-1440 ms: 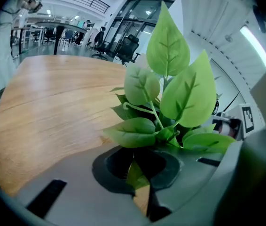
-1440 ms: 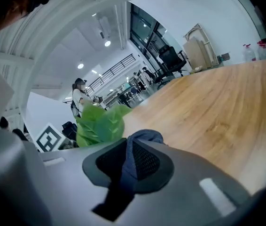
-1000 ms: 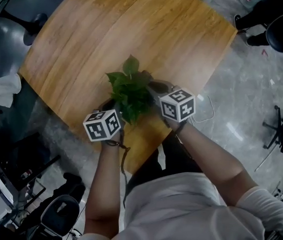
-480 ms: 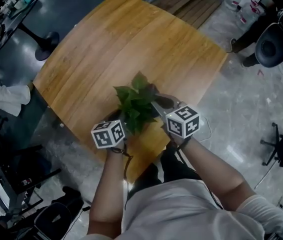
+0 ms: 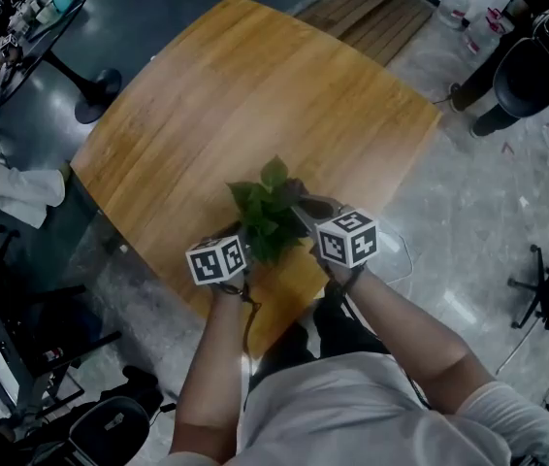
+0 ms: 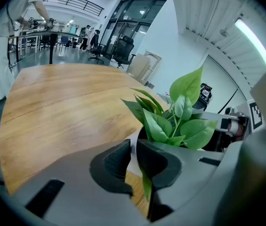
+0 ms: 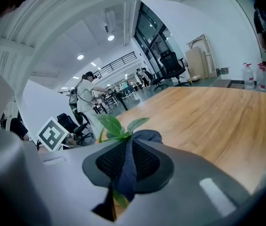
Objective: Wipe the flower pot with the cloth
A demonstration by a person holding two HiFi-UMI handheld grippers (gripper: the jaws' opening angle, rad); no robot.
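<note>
A leafy green plant [image 5: 267, 214] stands near the front edge of the wooden table [image 5: 236, 95]; its leaves hide the pot from above. In the left gripper view the white flower pot [image 6: 134, 150] shows under the leaves [image 6: 180, 121], and my left gripper [image 6: 133, 161] is shut on its rim. My right gripper [image 7: 127, 163] is shut on a dark blue cloth [image 7: 144, 136], which bunches out past the jaws next to the plant's leaves [image 7: 112, 126]. From above, the cloth [image 5: 315, 205] lies against the plant's right side, with both marker cubes close on either side.
The table's front edge [image 5: 284, 309] is right below the grippers, with grey floor beyond. A black office chair [image 5: 536, 61] and a person's legs are at the top right. Another table [image 5: 32, 17] stands at the top left. A person [image 7: 83, 100] stands in the background.
The head view has shifted a little over the table. Both grippers stay at the plant, left on the pot, right holding the cloth against its side.
</note>
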